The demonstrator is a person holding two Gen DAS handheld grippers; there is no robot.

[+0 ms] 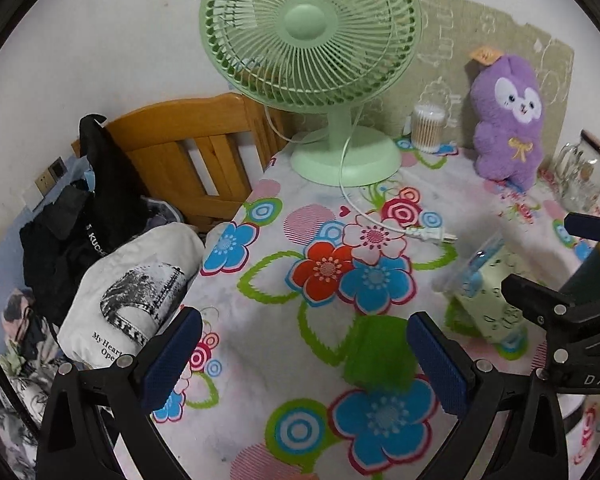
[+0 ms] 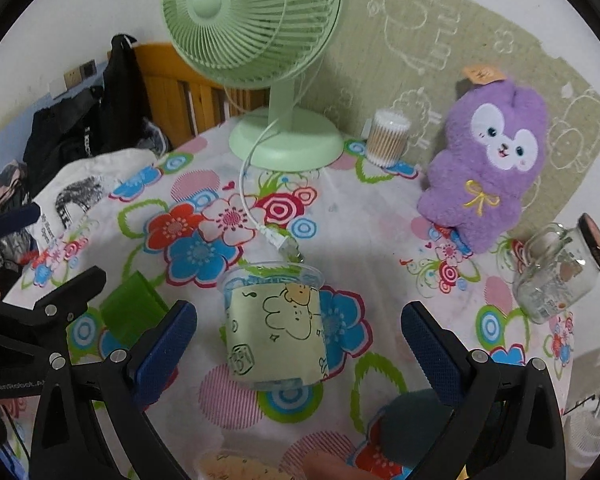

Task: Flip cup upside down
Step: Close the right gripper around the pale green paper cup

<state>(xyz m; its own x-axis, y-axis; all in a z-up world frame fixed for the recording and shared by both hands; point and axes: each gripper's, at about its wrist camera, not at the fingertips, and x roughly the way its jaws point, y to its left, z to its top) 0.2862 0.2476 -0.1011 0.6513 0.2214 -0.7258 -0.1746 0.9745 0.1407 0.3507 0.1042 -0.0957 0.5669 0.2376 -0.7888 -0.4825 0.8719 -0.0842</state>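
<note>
A clear plastic cup with a pale green sleeve and a cartoon drawing stands upright, rim up, on the floral tablecloth. My right gripper is open, its blue pads on either side of the cup and not touching it. In the left wrist view the cup is at the right, beside the right gripper's black arm. My left gripper is open and empty over the cloth, left of the cup.
A green desk fan stands at the back, its white cord and plug lying just behind the cup. A cotton-swab tub, a purple plush and a glass jar stand to the right. A green block lies left of the cup. A wooden chair with bags is off the left table edge.
</note>
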